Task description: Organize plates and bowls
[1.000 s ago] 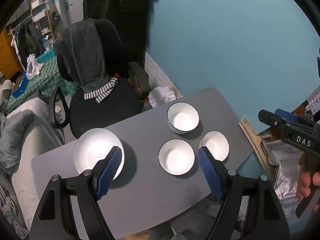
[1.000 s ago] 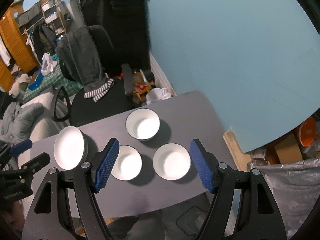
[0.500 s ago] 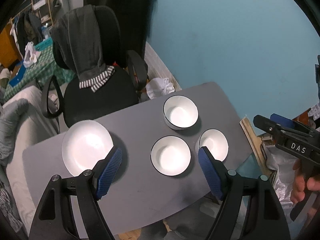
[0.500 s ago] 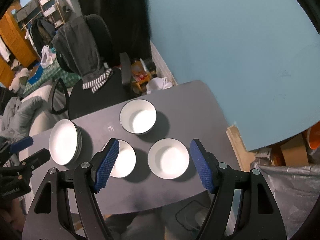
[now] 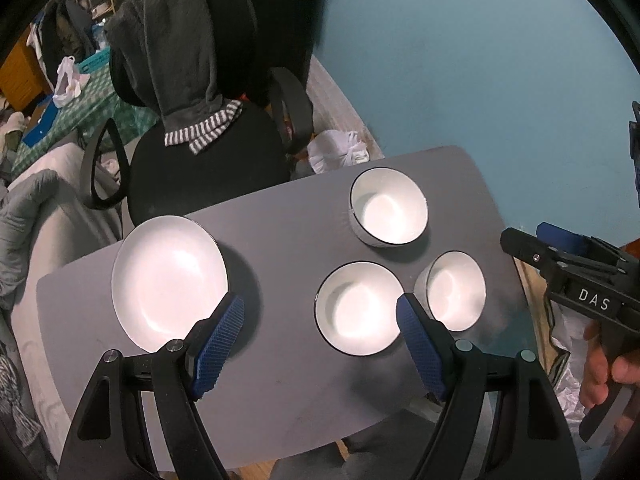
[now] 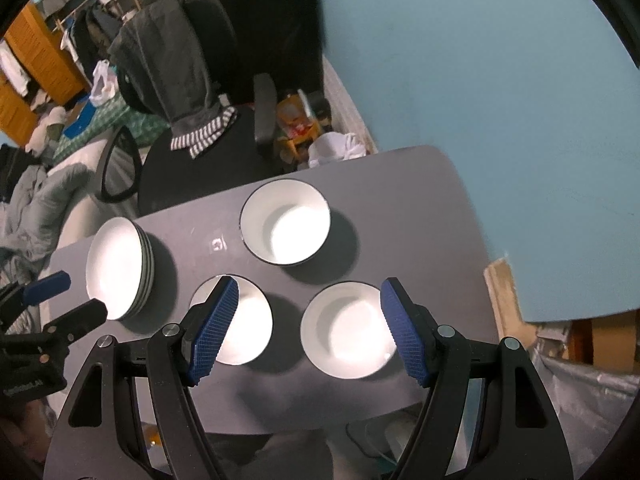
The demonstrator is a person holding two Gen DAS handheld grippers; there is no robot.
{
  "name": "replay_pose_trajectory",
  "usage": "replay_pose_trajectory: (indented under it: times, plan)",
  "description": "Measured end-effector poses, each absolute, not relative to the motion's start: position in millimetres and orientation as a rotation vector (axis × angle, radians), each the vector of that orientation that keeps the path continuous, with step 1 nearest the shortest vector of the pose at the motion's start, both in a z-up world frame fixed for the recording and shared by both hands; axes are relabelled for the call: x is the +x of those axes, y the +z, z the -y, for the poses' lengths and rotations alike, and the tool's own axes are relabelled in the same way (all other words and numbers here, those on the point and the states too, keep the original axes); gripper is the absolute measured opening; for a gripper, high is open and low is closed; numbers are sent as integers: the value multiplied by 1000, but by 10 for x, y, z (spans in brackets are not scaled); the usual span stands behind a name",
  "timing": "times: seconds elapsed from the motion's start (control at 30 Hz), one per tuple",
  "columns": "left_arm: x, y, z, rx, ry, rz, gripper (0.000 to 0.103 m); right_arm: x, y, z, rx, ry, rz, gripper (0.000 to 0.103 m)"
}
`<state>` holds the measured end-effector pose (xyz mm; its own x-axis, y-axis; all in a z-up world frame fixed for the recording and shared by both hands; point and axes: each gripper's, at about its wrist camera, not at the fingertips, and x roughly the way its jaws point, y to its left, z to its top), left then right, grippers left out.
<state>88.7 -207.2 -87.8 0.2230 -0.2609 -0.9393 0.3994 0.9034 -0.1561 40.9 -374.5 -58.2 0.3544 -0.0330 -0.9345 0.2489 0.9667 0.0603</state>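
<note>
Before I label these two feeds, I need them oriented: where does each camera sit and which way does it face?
Left wrist: on the left gripper, looking steeply down at the grey table; its open blue-padded fingers show, the plate stack beside one pad, and the right gripper held in a hand.
Right wrist: on the right gripper, facing steeply down; its open fingers frame the near right bowl; the left gripper shows at the edge.
Shared: the table, plate stack, three bowls, the office chair.
</note>
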Motion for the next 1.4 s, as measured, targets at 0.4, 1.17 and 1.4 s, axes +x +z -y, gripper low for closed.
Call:
replay_pose_trajectory:
  times: [0.4,1.17,1.4]
  plan:
    - [997,-1204,2068,83,-407,-1340,80,604,-937,3736,178,-122,-1244,73]
    - [1154,-2082,2242,104,-348,-1497,80,803,-1842,3540,132,80,-1403,73]
    - [1156,-2311,2302,136,-331,-1534,80,798,-2025,3456,97,123,-1449,64]
